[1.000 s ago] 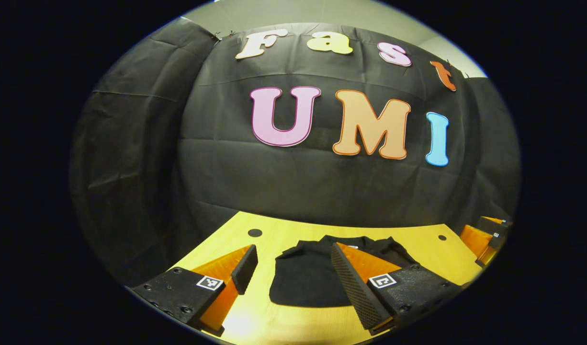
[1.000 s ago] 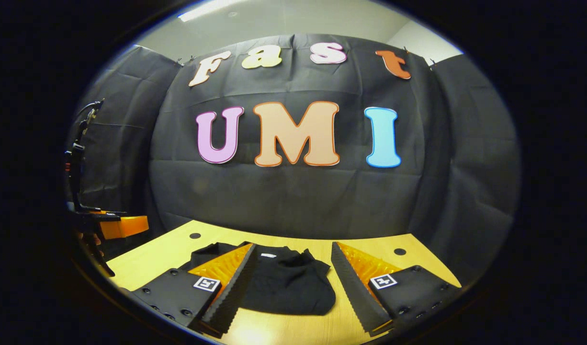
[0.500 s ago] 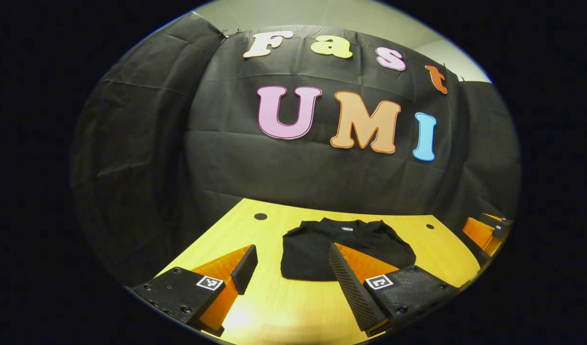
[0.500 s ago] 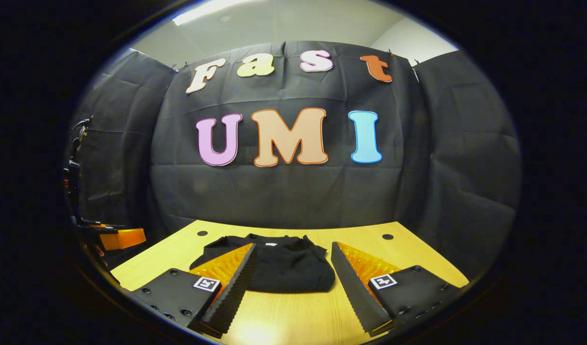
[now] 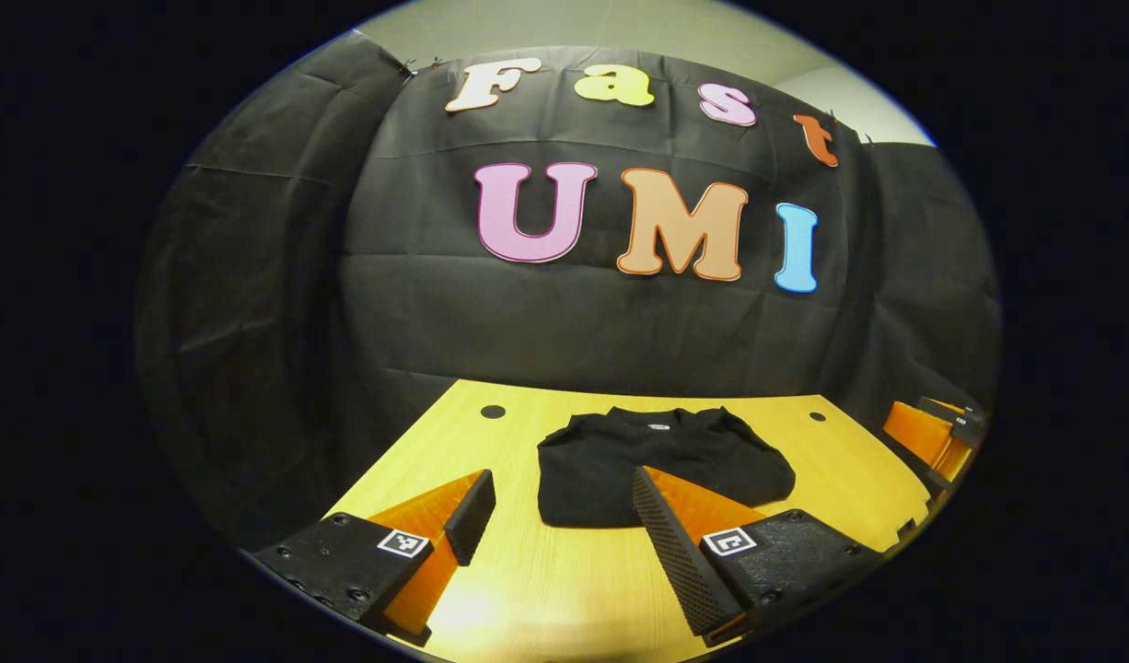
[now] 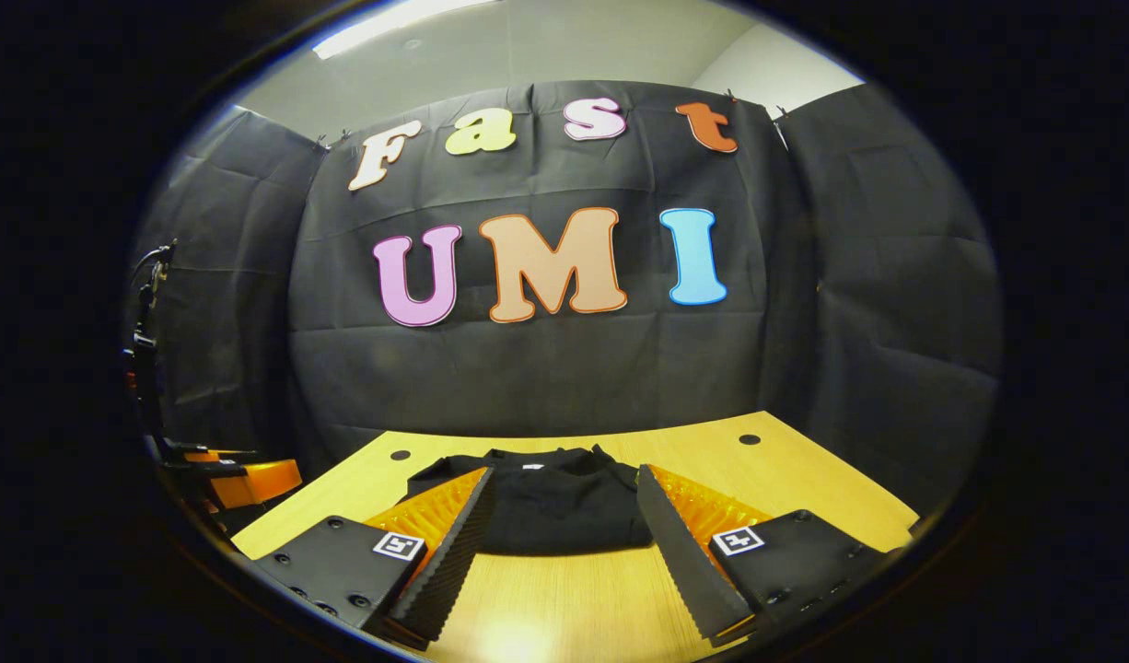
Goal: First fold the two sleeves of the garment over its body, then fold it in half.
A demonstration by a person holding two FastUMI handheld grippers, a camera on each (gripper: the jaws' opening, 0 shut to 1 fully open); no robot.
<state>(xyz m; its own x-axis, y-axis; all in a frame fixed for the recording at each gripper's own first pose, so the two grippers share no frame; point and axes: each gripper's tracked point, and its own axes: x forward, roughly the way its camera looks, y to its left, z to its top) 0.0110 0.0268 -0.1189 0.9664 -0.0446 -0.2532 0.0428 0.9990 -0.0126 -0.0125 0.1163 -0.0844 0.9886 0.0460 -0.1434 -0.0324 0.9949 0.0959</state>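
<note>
A black garment (image 5: 638, 460) lies folded into a compact bundle on the wooden table (image 5: 546, 589), its collar tag toward the far wall. My left gripper (image 5: 564, 502) is open above the near side of the table, short of the garment, with nothing between its fingers. In the right gripper view the same garment (image 6: 555, 502) sits just beyond my right gripper (image 6: 564, 502), which is open and holds nothing. At the right edge of the left gripper view the right gripper (image 5: 933, 433) appears; at the left edge of the right gripper view, the left gripper (image 6: 242, 479).
The table (image 6: 804, 479) has round cable holes near its far corners (image 5: 493, 412) (image 6: 749, 439). Black cloth walls close in behind and at both sides. A dark stand with cables (image 6: 145, 368) rises at the left in the right gripper view.
Both grippers have drawn back from the garment toward the table's near side, staying open. The garment now lies farther ahead of the fingers and has not moved on the table.
</note>
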